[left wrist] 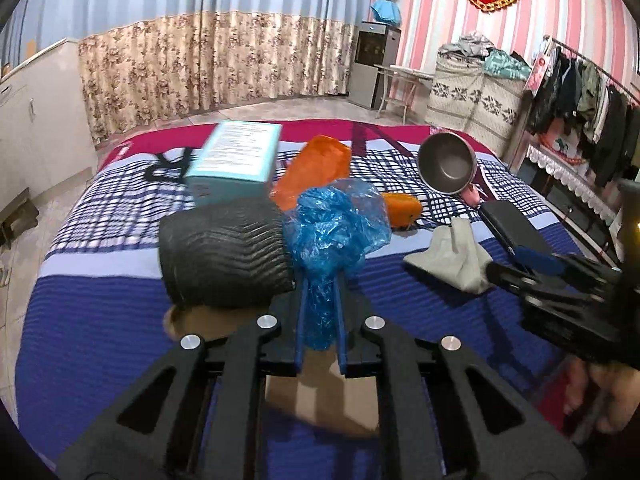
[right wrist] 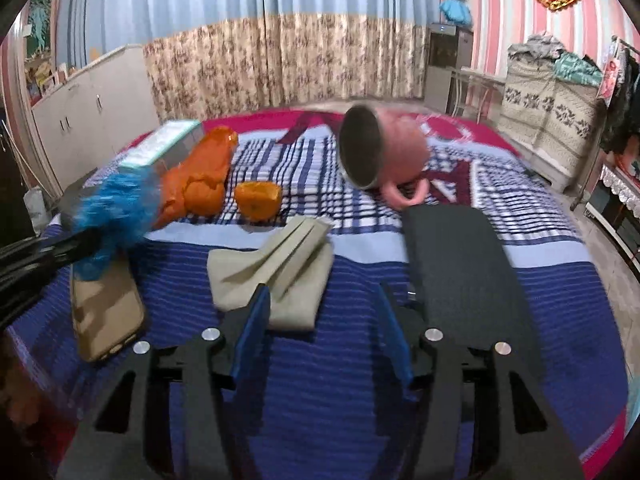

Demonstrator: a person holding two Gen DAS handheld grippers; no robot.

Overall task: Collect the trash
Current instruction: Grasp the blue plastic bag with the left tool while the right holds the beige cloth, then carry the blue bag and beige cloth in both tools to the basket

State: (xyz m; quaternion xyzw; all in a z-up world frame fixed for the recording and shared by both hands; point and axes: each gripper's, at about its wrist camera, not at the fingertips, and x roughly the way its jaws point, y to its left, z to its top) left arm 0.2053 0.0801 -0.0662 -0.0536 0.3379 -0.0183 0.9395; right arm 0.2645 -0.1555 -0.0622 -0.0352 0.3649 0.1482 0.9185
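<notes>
Left gripper (left wrist: 320, 304) clenched on blue plastic bag (left wrist: 336, 224), above phone case (right wrist: 106, 312); thin film, likely slip. Right gripper (right wrist: 324, 320) released beside grey cloth (right wrist: 276, 276); risked snagging bedspread (right wrist: 480, 320).

- Your left gripper (left wrist: 320, 280) is raised, its blue fingers (left wrist: 301, 320) drawn close together and pinching the crumpled blue plastic bag (left wrist: 336, 224).
- Your right gripper (right wrist: 324, 300) sits low, its fingers (right wrist: 256, 320) spread wide apart, gripping nothing.
</notes>
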